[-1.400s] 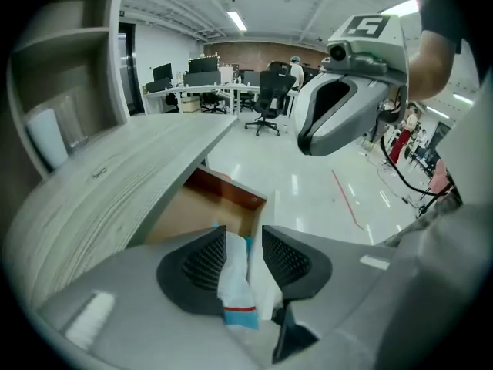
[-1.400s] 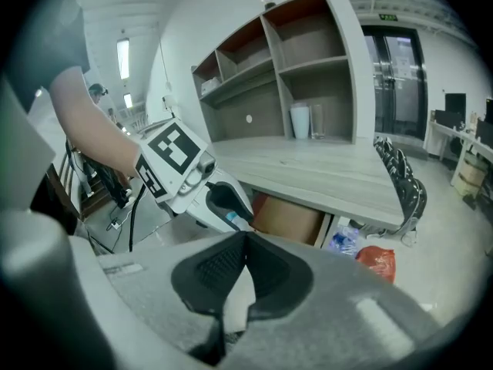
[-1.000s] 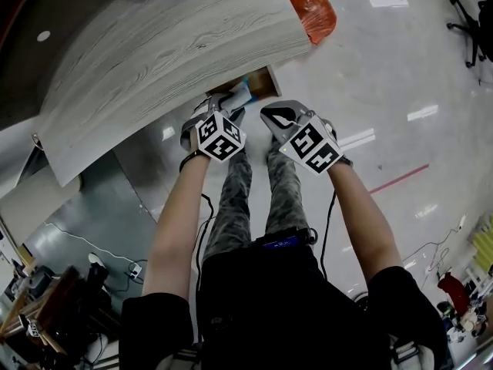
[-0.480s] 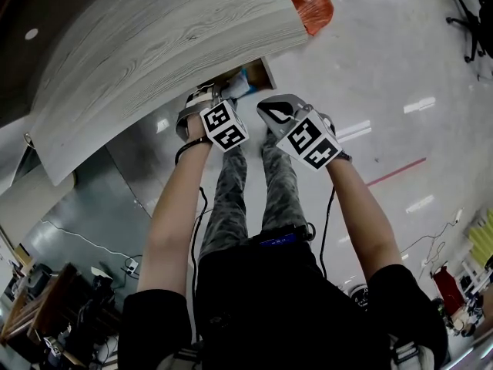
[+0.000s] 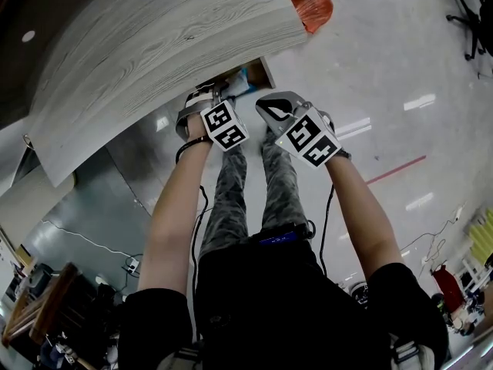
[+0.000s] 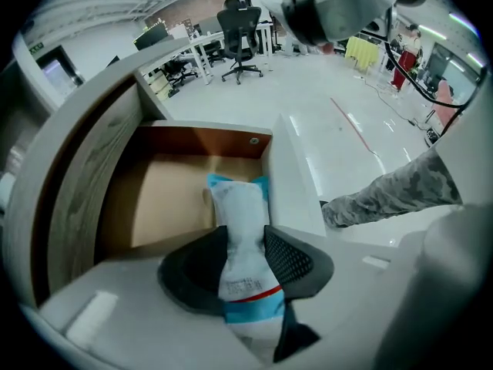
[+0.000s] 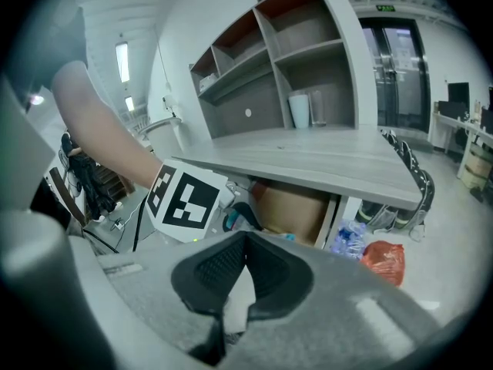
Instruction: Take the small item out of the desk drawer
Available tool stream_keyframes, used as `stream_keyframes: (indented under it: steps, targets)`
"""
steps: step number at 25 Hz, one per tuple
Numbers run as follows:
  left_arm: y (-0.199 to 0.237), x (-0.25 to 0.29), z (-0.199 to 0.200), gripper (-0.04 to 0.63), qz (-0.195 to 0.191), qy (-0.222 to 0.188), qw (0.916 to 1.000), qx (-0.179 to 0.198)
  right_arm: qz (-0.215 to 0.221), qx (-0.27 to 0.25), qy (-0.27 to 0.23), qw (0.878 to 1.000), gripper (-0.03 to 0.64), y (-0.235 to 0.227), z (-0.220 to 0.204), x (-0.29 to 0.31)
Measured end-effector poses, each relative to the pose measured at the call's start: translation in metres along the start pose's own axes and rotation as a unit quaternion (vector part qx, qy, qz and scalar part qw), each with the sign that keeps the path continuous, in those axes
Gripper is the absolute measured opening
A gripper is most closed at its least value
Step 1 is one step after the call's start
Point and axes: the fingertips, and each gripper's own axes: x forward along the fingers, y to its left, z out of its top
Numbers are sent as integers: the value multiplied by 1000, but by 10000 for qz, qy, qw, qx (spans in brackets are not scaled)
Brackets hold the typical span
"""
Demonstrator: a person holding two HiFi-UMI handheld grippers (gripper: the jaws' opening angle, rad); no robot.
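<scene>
**What the views do not give**

In the head view the desk top (image 5: 154,45) covers nearly all of the drawer (image 5: 260,69) — only one corner shows, and what lies in it is too small to tell. In the left gripper view the closing jaws of the left gripper (image 6: 243,236) have the packet (image 6: 236,199) between them and hide its sides. Its print is too blurred to read — its near end is lost behind the gripper body.

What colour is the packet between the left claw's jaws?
White with light-blue ends and a thin red stripe; the packet shows best in the left gripper view.
</scene>
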Motion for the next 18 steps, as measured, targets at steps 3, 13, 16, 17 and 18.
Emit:
stream_keyframes:
  steps: [3,13,16,17,18]
  targets:
    - [0,-2,-1,147,-47,-7,10000,-72,-8,-27,10,10000,3,-2,2,-1]
    - [6,-25,10,144,-12,-278,9991,-324,-57,-52,72,9999,3,-4,6,-10]
    - [6,-34,12,144,-61,-326,9989,-346,-58,-67,96,9999,3,-2,9,-13]
    - [6,-37,12,144,-77,-348,9987,-358,-63,-72,93,9999,3,-2,11,-14]
    - [6,-41,13,144,-89,-373,9986,-374,-70,-80,88,9999,3,-2,14,-15]
